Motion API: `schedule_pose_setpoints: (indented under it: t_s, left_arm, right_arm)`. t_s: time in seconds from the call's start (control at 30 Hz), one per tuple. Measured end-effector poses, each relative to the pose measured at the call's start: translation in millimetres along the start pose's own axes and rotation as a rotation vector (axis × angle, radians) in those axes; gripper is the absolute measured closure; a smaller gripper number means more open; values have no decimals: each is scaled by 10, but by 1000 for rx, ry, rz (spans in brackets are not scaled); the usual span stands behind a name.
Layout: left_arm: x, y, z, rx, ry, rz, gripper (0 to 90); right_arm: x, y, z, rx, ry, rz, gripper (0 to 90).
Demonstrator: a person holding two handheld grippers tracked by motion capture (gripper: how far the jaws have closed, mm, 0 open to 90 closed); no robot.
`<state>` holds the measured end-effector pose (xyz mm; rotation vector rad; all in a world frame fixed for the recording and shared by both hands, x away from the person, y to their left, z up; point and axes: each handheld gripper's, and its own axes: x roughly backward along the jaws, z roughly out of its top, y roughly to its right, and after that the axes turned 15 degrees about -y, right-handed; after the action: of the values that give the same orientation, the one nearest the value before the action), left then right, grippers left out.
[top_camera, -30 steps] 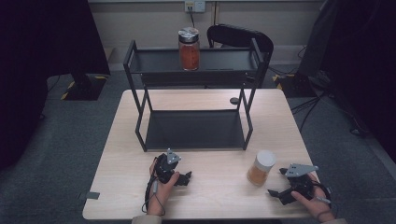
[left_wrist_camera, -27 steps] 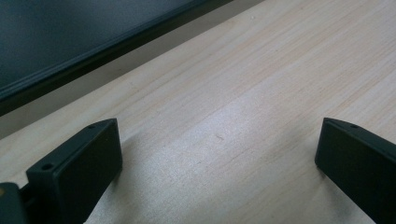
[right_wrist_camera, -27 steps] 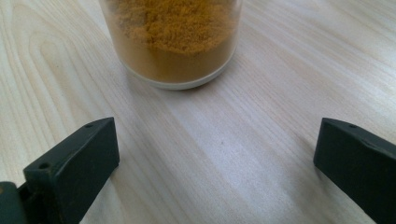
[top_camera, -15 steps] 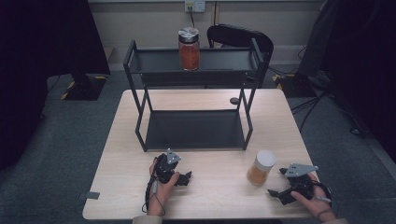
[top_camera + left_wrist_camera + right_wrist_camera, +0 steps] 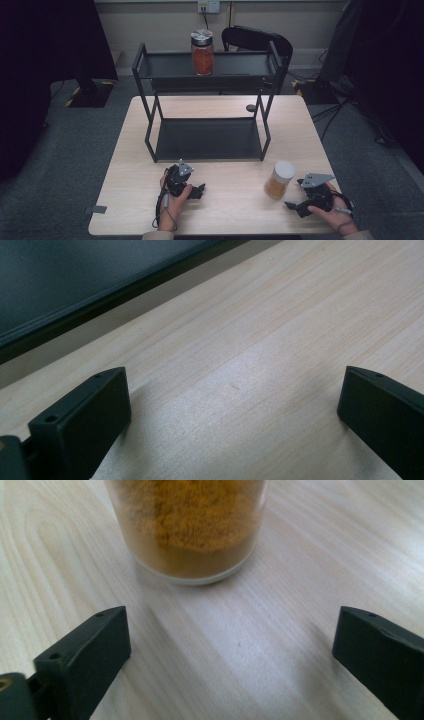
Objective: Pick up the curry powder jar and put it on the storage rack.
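A glass jar of yellow-orange powder with a white lid (image 5: 280, 180) stands on the wooden table (image 5: 225, 220) at the front right. My right gripper (image 5: 292, 206) lies low on the table just right of it, pointing at it. In the right gripper view the jar (image 5: 190, 530) stands just ahead of the jaws. The right gripper (image 5: 232, 645) is open; its jaws have just been closing a little, with nothing between them. My left gripper (image 5: 199, 191) rests on the table at the front left, open (image 5: 232, 405) over bare wood.
A black two-level rack (image 5: 210, 140) stands at the table's back. A jar of red powder with a metal lid (image 5: 202, 52) stands on its top shelf. A small dark round thing (image 5: 250, 108) lies near the rack's right legs. A black chair (image 5: 260, 40) is behind.
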<state>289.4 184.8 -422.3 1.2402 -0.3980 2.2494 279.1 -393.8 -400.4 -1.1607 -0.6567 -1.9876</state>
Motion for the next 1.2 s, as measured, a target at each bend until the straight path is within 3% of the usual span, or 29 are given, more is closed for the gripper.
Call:
schedule_pose_setpoints:
  t_s: [0.17, 0.6, 0.97, 1.03, 1.2]
  left_arm:
    - [0, 1, -1, 1, 0, 0, 0]
    - [2, 9, -5, 2, 0, 2, 0]
    - [3, 12, -6, 3, 1, 3, 0]
    - [3, 14, -7, 4, 1, 4, 0]
    - [4, 20, -9, 5, 1, 6, 1]
  right_arm:
    - [31, 10, 47, 3, 8, 12, 19]
    - [175, 85, 127, -10, 90, 45, 16]
    - [192, 88, 212, -2, 146, 67, 15]
    - [171, 89, 214, 0, 179, 71, 13]
    - [138, 76, 234, -9, 200, 71, 62]
